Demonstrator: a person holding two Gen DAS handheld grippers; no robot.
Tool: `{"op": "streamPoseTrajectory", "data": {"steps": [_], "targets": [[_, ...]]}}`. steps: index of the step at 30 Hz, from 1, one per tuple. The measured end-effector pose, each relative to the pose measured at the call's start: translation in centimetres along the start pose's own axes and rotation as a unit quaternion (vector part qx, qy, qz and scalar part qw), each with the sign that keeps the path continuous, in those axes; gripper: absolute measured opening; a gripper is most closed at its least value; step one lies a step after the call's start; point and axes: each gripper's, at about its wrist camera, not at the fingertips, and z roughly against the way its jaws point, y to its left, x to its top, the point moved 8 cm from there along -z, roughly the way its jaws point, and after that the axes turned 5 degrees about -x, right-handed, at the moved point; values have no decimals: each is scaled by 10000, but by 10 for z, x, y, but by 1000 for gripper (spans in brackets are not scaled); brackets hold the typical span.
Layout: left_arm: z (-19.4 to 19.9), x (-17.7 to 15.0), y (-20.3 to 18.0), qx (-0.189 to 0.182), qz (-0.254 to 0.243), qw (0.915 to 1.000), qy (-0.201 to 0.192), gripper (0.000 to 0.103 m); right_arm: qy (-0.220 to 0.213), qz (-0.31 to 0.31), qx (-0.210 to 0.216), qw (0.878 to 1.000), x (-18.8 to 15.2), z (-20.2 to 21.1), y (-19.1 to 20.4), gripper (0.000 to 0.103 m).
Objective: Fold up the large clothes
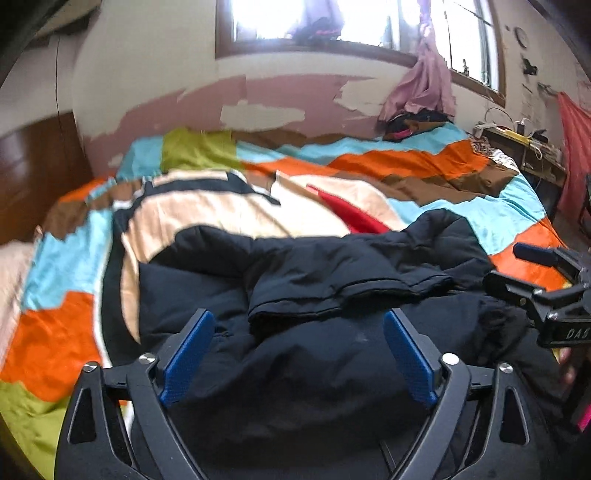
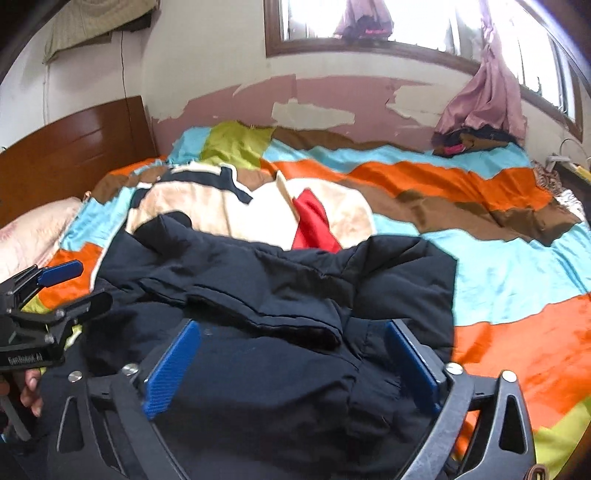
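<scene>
Left tool (image 1: 299,354) is seen with blue pads (image 1: 186,358) spread wide, nothing pinched between them; the black padded jacket (image 1: 314,280) is viewed below and beyond the pads, not pressed by them. Right tool (image 2: 291,365) is likewise spread wide, blue pads (image 2: 171,369) apart, nothing gripped, jacket fabric seen under the gap. Each tool is caught in the other's view: the right tool at the right edge of the left wrist view, the left tool at the left edge of the right wrist view, with fingers (image 2: 31,387) of the person's hand seen on its handle. The jacket is laid on the bed in a bunched heap, one sleeve (image 1: 354,291) folded across the body, cuff toward the middle. Behind the jacket, touching it, a cream garment with black trim (image 1: 207,210) is spread flat, a red piece (image 1: 351,214) lying on it. All of it is carried by a patchwork bedspread (image 1: 424,162) in orange, turquoise, brown and lime. A wooden headboard (image 2: 74,147) is seen at far left, a pink pillow (image 2: 33,236) beside it. The wall (image 2: 332,96) behind the bed is shown with peeling pink paint, a window (image 2: 369,22) above it, and a pink curtain (image 2: 484,99) knotted, hanging down to a dark pile of clothes (image 2: 465,142) at the far edge of the bed.
</scene>
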Motion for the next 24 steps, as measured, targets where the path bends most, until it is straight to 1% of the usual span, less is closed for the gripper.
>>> {"op": "streamPoseTrajectory", "data": {"steps": [3,6,9,13,19,24], "targets": [[23,2,-9,18,-157,9998,-147,92,-83,61,-64,9999,4,26,3,103],[42,4,-13,-42,-182,9995,-246,93,-194,202,-128,9995,3,55,8,103],[68,2,-17,-203,-42,9991,-371,93,-294,286,-181,9990,-1,80,12,103],[96,1,-19,-400,109,9980,-488,93,-355,245,-133,9990,-11,113,17,103],[128,-3,-23,-327,205,9977,-560,93,-438,-64,-8,9990,-24,145,15,103],[151,-21,-28,-204,370,9970,-647,93,-502,-286,118,9983,-37,170,15,103]]}}
